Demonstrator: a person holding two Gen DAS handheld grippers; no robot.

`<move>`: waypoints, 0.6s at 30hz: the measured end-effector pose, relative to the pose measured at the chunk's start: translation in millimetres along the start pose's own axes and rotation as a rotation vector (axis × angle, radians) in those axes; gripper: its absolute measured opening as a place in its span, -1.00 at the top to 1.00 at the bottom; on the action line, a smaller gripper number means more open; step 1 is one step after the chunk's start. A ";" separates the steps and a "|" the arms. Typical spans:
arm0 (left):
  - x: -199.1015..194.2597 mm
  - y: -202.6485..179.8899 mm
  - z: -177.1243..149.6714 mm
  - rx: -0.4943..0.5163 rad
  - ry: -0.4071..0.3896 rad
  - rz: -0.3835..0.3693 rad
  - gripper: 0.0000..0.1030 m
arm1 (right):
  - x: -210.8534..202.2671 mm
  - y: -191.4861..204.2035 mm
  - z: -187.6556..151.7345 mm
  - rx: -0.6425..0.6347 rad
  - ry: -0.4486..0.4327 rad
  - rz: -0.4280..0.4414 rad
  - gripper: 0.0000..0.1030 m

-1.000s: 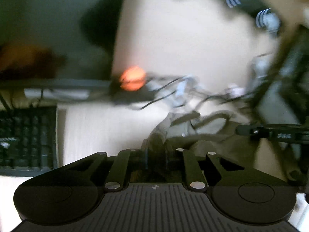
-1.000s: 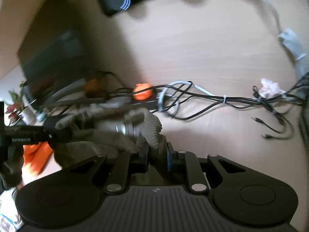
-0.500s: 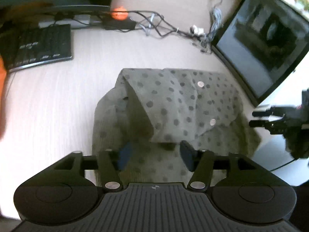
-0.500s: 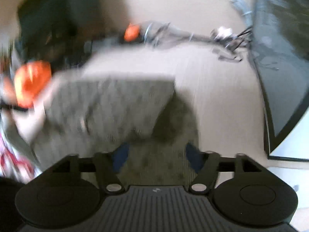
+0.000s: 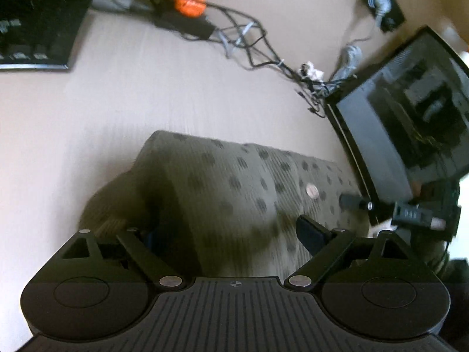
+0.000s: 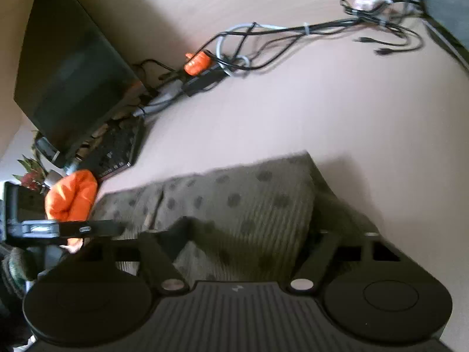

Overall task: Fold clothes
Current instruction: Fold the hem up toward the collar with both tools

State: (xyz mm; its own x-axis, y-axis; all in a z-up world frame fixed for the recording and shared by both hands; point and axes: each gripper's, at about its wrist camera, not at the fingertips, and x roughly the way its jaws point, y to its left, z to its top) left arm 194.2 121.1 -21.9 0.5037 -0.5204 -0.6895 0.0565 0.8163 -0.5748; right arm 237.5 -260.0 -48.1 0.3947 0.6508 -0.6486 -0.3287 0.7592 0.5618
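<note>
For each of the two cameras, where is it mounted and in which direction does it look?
Left wrist: sits on the left claw, looks forward and down over the folded dotted green garment toward the keyboard, cables and monitor; its own opening jaws show, and the right claw.
Right wrist: sits on the right claw, looks down over the garment toward the cables; its closing jaws straddle cloth, and the left claw shows.
Shared: garment, wooden desk, cables, keyboard.

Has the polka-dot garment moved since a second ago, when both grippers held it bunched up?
Yes. The polka-dot garment has come down out of the grip and lies folded on the desk, short of the cables.
</note>
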 end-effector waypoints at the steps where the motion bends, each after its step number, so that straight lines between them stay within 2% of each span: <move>1: 6.4 -1.8 10.0 0.004 -0.004 0.002 -0.26 | 4.7 -1.1 8.8 0.006 -0.005 0.011 0.11; 3: 19.1 -5.4 30.0 0.011 -0.013 0.005 0.23 | 12.0 -2.3 31.6 0.004 -0.032 0.019 0.21; 4: 25.5 -7.2 40.0 0.014 -0.017 0.007 0.35 | 12.1 -1.9 43.3 -0.008 -0.055 0.020 0.25; 7: 26.7 -19.3 70.6 0.058 -0.066 -0.016 0.51 | 4.1 1.7 70.5 -0.055 -0.104 0.036 0.27; 10: 15.3 -32.2 90.4 0.131 -0.122 -0.048 0.51 | 5.6 -6.7 79.4 -0.059 -0.063 0.047 0.11; 11: 12.9 -32.1 91.9 0.138 -0.121 -0.056 0.45 | 9.7 -12.0 78.7 -0.046 -0.035 0.053 -0.06; 12: 14.2 -29.1 90.3 0.127 -0.106 -0.066 0.27 | 15.5 -17.1 77.3 -0.032 -0.011 0.061 -0.12; 13: 16.3 -25.5 88.1 0.112 -0.089 -0.076 0.01 | 22.5 -21.1 76.0 -0.020 0.008 0.062 -0.17; 15: 31.7 -14.7 80.0 0.068 -0.028 -0.083 -0.27 | 37.4 -27.2 74.0 0.004 0.040 0.053 -0.16; 16: 39.3 -12.1 77.2 0.056 -0.007 -0.068 -0.27 | 42.4 -27.6 73.7 0.015 0.050 0.059 -0.14; 17: 46.6 -10.1 74.7 0.046 0.012 -0.049 -0.26 | 43.4 -25.3 73.4 0.016 0.054 0.070 0.07; 18: 53.9 -8.1 72.3 0.036 0.031 -0.030 -0.20 | 41.3 -21.8 73.4 0.008 0.052 0.083 0.18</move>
State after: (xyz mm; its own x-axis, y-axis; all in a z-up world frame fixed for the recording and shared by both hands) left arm 283.3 104.5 -22.6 0.4745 -0.5519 -0.6858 0.1027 0.8084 -0.5796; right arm 324.0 -250.3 -49.4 0.3213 0.7110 -0.6255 -0.3517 0.7028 0.6183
